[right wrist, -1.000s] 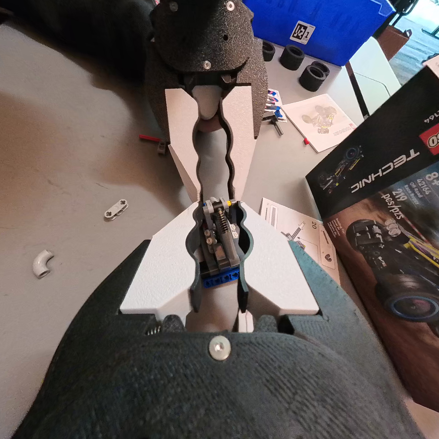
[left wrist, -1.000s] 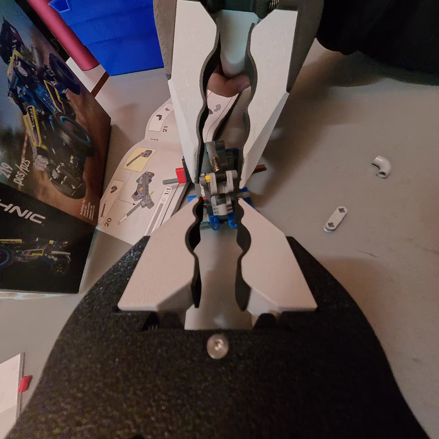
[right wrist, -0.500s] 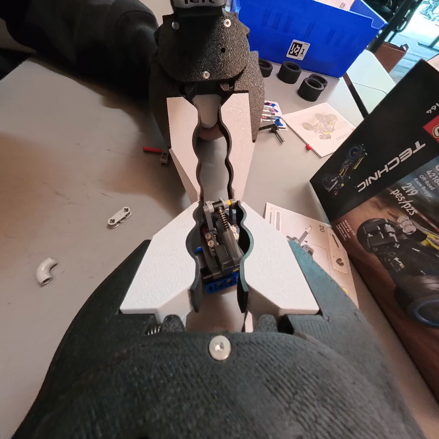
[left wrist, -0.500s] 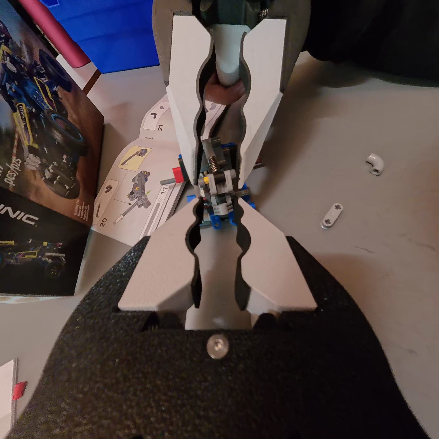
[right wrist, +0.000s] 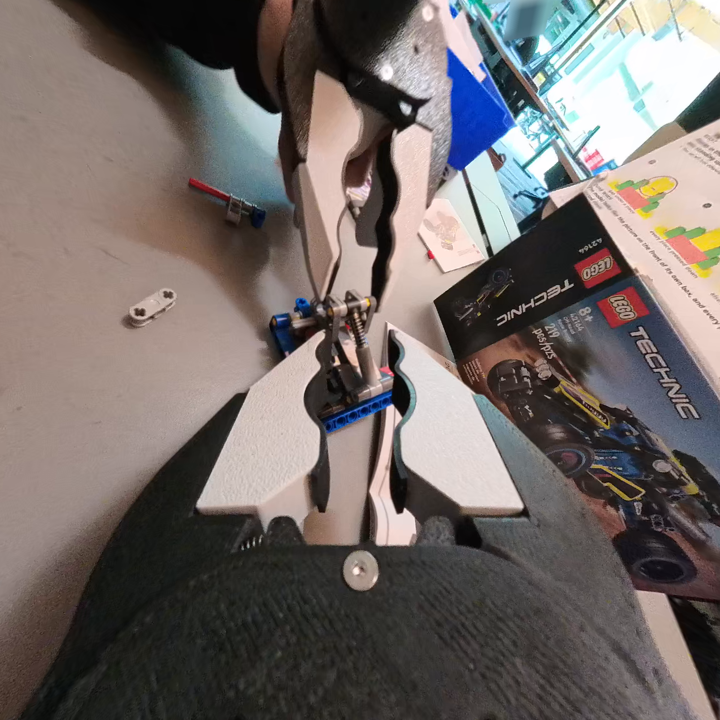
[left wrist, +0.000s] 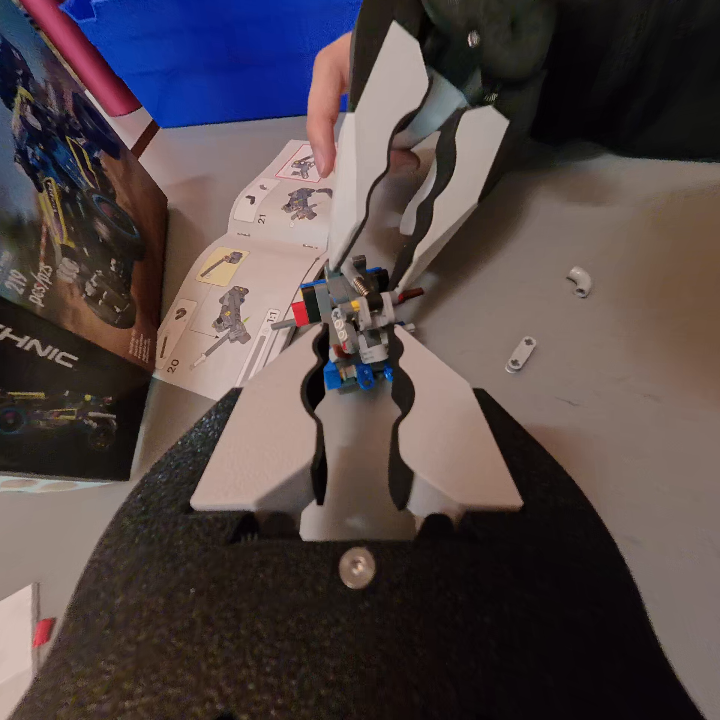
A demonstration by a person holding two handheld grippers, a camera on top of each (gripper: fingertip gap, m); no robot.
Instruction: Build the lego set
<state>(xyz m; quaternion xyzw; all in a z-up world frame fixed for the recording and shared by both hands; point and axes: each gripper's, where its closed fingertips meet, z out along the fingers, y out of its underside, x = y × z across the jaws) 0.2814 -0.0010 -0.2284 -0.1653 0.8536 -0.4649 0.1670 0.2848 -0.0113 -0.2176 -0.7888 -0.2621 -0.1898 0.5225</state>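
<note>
A small brick assembly [left wrist: 350, 311] of grey, blue, black and red parts with a metal spring is held between both grippers just above the grey table [left wrist: 584, 428]. My left gripper [left wrist: 360, 331] is shut on its grey end. In the right wrist view the left gripper [right wrist: 346, 302] comes down from above, and its tips pinch the grey cross bar with yellow ends. My right gripper [right wrist: 352, 339] is shut on the assembly [right wrist: 346, 350], with its pads at the blue beam. In the left wrist view the right gripper [left wrist: 366, 272] reaches in from the upper right, with a hand [left wrist: 323, 109] behind it.
An open instruction booklet [left wrist: 241, 272] lies under the assembly. A large toy box [left wrist: 78, 233] [right wrist: 584, 350] stands beside it. A flat grey link [left wrist: 520, 354] [right wrist: 152, 307], a grey elbow piece [left wrist: 579, 280] and a red axle with small parts [right wrist: 230, 202] lie loose. A blue bin [left wrist: 214, 58] is at the back. The grippers are tip to tip, or close to it. From either gripper's tips it is about 8 cm to the flat grey link [left wrist: 520, 354]. Look for it in the right wrist view [right wrist: 156, 301] too.
Both grippers have tilted against each other and the assembly has turned with them. The right gripper now leans in from the upper right. My left fingers stand slightly wider apart on the assembly.
</note>
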